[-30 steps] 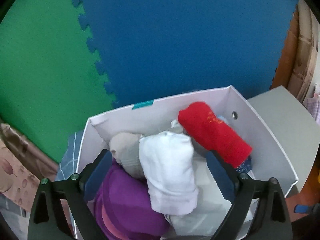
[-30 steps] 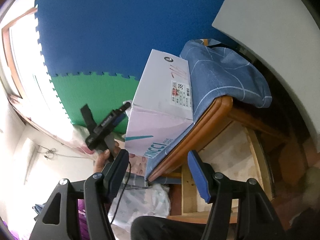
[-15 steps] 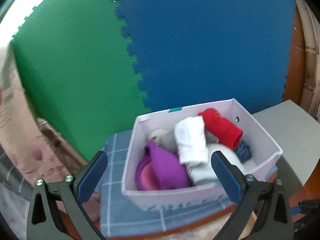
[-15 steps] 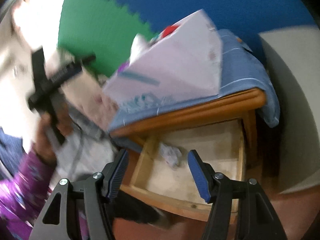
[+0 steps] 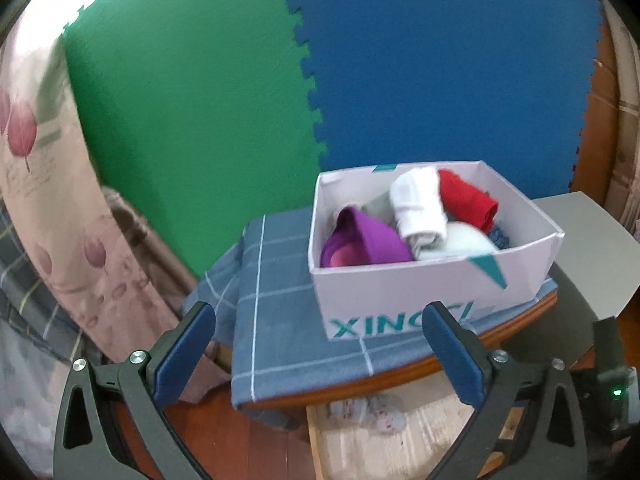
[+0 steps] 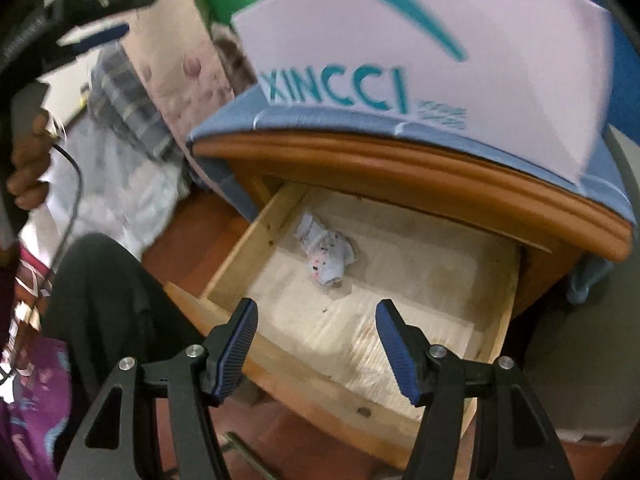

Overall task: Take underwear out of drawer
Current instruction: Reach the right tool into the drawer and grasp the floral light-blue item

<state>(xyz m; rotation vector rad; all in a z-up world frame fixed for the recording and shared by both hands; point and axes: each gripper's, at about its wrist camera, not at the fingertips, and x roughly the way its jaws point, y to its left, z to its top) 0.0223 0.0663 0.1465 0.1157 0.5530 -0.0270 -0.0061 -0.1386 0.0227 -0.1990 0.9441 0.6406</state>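
Observation:
A wooden drawer (image 6: pixel 264 236) stands pulled out under the nightstand top. One crumpled pale piece of underwear (image 6: pixel 326 254) with small dots lies on its floor, toward the back left. My right gripper (image 6: pixel 314 322) hovers over the drawer's front part, open, nothing between its fingers. My left gripper (image 5: pixel 320 322) is open wide and empty, held in front of the nightstand. In the left wrist view part of the drawer (image 5: pixel 400 440) and the underwear (image 5: pixel 366 412) show below the top's edge.
A white shoebox (image 5: pixel 400 296) with rolled purple, white and red clothes sits on a blue checked cloth (image 5: pixel 280 320) on the nightstand. Green and blue foam mats (image 5: pixel 440 80) cover the wall. A floral bed cover (image 5: pixel 60 200) lies left. A person's dark-trousered leg (image 6: pixel 104 292) is beside the drawer.
My left gripper pulled back from above the shoebox, which now looks smaller and farther. My right gripper rolled and tipped down from the box's side to face into the drawer.

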